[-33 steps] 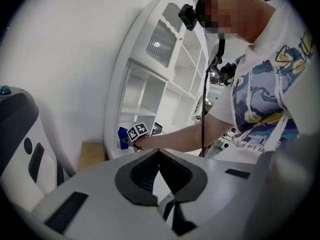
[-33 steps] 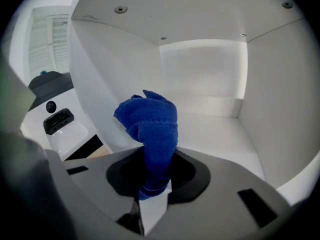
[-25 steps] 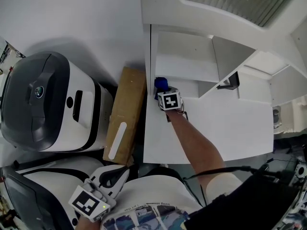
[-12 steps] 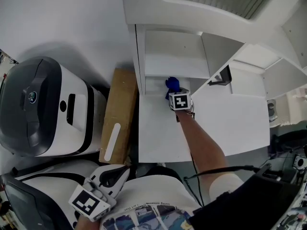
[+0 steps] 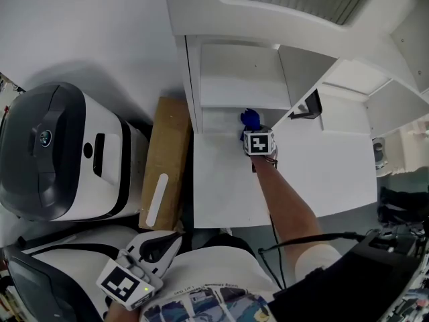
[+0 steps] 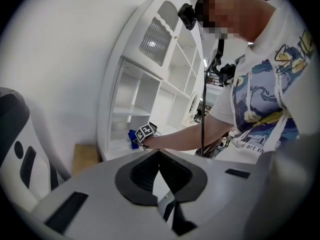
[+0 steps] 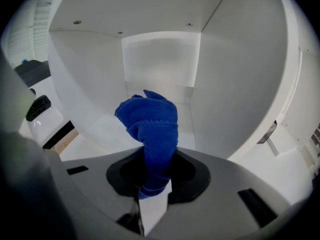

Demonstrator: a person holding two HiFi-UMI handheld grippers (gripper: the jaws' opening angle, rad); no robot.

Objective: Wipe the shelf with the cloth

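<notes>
A bunched blue cloth (image 7: 151,125) sticks out of my right gripper (image 7: 152,176), whose jaws are shut on it. In the head view the right gripper (image 5: 256,137) holds that cloth (image 5: 249,119) at the mouth of the lowest compartment of the white shelf unit (image 5: 228,180), over its floor. The left gripper view shows the cloth (image 6: 133,137) small and far off. My left gripper (image 5: 159,247) is held low by my body, well away from the shelf, its jaws (image 6: 159,176) shut with nothing between them.
A black-and-white appliance (image 5: 60,153) stands to the left of the shelf unit. A cardboard box (image 5: 164,159) is wedged between them. An open cabinet door (image 5: 328,163) lies to the right of my right arm. The compartment's right wall (image 7: 240,74) is close.
My right gripper has moved to the right along the shelf floor with the cloth in it. The left gripper has stayed still.
</notes>
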